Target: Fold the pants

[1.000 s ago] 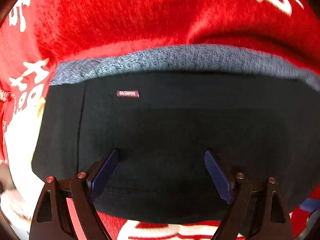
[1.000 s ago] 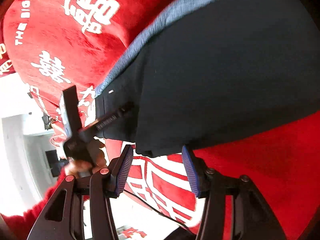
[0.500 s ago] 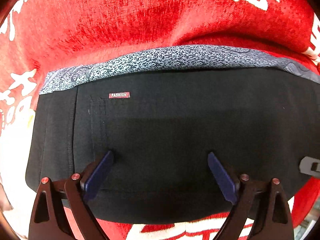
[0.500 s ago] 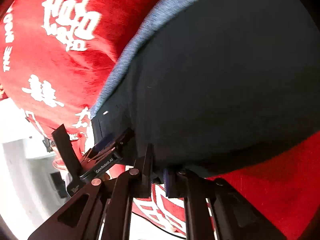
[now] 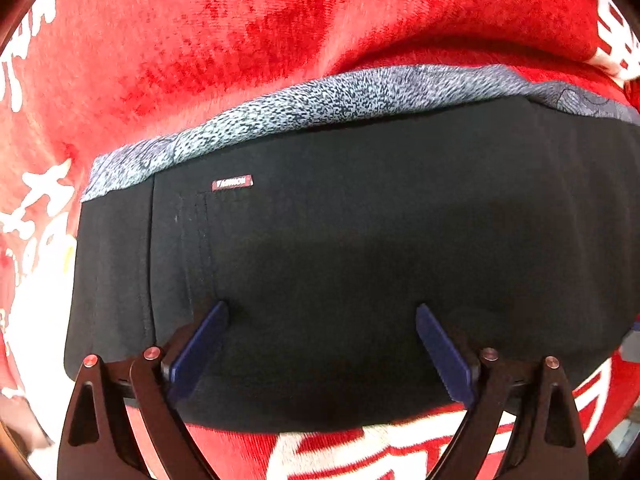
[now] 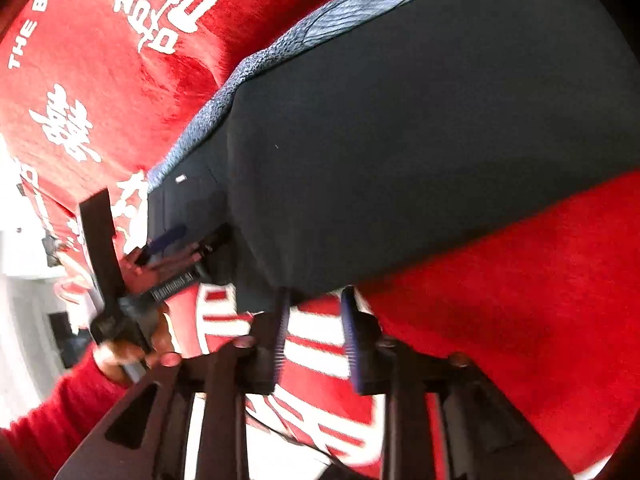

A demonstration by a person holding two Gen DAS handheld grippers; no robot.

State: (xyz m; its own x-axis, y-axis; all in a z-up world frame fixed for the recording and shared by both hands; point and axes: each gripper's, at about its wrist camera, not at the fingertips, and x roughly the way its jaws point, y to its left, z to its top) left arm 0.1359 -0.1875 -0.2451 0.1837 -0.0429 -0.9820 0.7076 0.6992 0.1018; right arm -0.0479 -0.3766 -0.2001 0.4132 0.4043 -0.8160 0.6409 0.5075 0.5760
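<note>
One pair of black pants (image 5: 360, 260) lay on one red blanket (image 5: 240, 40); left gripper (image 5: 320, 316) stood wide, right gripper (image 6: 314, 300) narrow, just opening, both empty.

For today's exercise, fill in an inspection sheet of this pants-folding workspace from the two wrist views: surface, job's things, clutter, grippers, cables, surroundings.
Surface: red plush blanket with white lettering.
Job's things: black pants, folded into a flat block, grey patterned lining showing along the far edge, small red label.
Clutter: nothing seen.
Grippers: left gripper wide open over the pants; right gripper at the near edge, its jaws have just been opening, part open, nothing between them.
Cables: nothing seen.
Surroundings: a hand in a red sleeve; a pale, blurred room beyond.
</note>
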